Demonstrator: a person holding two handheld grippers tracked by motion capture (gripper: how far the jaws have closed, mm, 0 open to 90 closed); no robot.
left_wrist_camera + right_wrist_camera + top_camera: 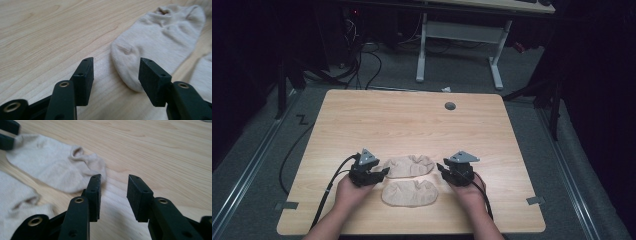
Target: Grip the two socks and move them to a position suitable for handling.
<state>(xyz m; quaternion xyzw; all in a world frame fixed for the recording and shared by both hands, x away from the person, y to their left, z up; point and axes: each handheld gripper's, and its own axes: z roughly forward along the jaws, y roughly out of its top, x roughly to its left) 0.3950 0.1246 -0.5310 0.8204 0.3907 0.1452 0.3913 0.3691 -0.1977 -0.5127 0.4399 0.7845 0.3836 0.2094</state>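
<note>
Two beige ankle socks lie flat side by side near front edge of desk (362,115): far sock (409,165), near sock (410,193). Left gripper (383,171) at far sock's left end, jaws open, nothing gripped. Right gripper (442,167) at its right end, jaws apart, empty. Pairing or folding looks unstarted. Back half of desk bare, ample room.

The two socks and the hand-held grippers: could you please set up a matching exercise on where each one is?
1. far sock
2. near sock
3. left hand-held gripper
4. right hand-held gripper

a. open, at the far sock's right end
b. closer to the person
c. open, at the far sock's left end
d. between the two grippers

Pairs: 1-d, 2-b, 3-c, 4-a
</note>
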